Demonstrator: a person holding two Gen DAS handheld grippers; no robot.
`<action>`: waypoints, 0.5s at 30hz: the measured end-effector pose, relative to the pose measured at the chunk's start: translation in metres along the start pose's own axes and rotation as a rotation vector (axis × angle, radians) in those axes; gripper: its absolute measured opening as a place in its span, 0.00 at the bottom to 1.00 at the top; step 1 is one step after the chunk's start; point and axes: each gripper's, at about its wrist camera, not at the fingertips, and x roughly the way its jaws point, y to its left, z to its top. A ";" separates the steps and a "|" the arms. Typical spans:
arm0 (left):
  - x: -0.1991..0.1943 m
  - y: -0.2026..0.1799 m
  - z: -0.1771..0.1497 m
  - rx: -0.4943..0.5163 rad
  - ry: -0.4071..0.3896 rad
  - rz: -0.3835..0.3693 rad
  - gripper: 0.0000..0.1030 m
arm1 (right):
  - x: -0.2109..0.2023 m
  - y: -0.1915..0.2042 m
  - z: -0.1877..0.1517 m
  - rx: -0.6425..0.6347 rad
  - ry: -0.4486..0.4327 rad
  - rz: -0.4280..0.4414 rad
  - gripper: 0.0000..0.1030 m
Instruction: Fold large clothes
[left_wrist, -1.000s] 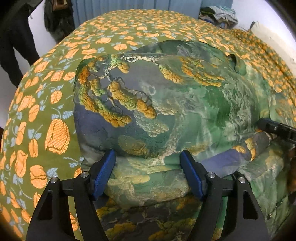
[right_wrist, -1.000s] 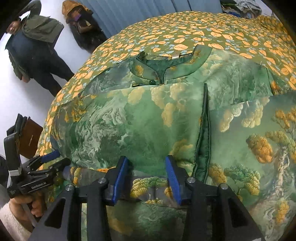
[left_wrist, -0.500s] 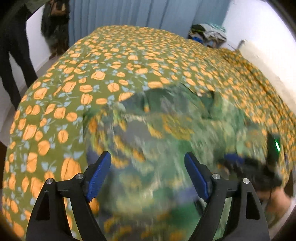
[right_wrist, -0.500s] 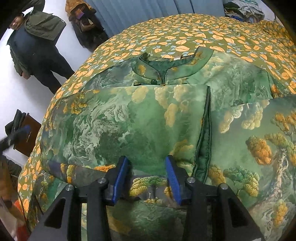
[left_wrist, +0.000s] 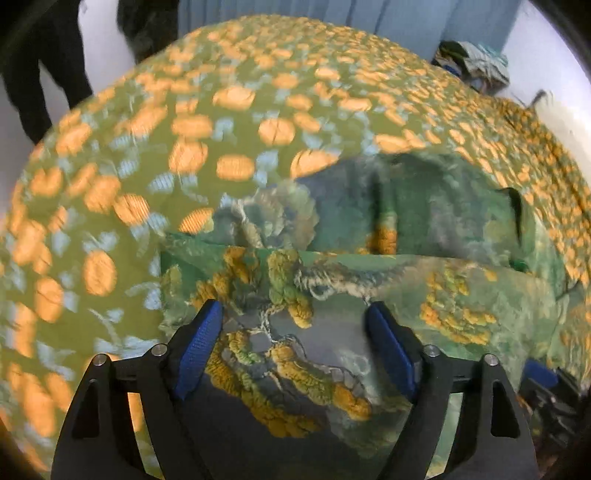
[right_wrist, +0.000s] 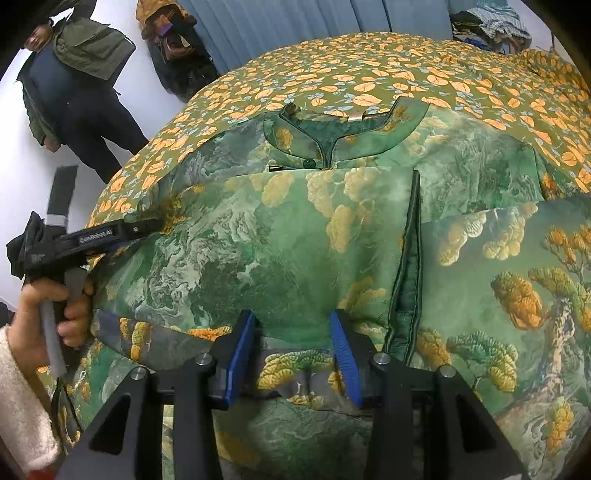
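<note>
Jacket (right_wrist: 280, 236), a padded green one with a pine-tree print, is lying on the bed (right_wrist: 369, 66), spread over the orange-flower cover, with its collar (right_wrist: 343, 129) far ahead of the right tool (right_wrist: 291, 350). It is looking thick and soft, rather puffy, so I am judging it as bulky but not heavy; the shiny cloth is probably a little slippery, and a fold is likely springing back if nobody is pressing it.

The right tool is standing at a middle width, its blue pads on both sides of a raised ridge of cloth just before it; whether they are really pinching it, I cannot tell. The left tool (left_wrist: 295, 339) is standing wide, holding nothing, with a folded edge of the jacket lying between and under its fingers. Its view is blurred. In the right view, this left tool is at the far left border of the jacket.

For a good hold, I am thinking the dark piped edge (right_wrist: 406, 266), just right of the right tool, or a doubled hem, is giving more grip than the flat padded middle.
</note>
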 end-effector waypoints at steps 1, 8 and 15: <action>-0.014 -0.003 0.004 0.018 -0.035 -0.023 0.78 | 0.000 -0.001 0.000 0.004 -0.001 0.005 0.42; 0.010 0.004 0.014 -0.064 -0.014 -0.066 0.83 | 0.000 0.000 -0.001 -0.002 -0.010 -0.003 0.42; 0.009 0.009 -0.009 -0.029 0.011 -0.075 0.83 | 0.001 0.003 -0.001 -0.019 -0.004 -0.018 0.42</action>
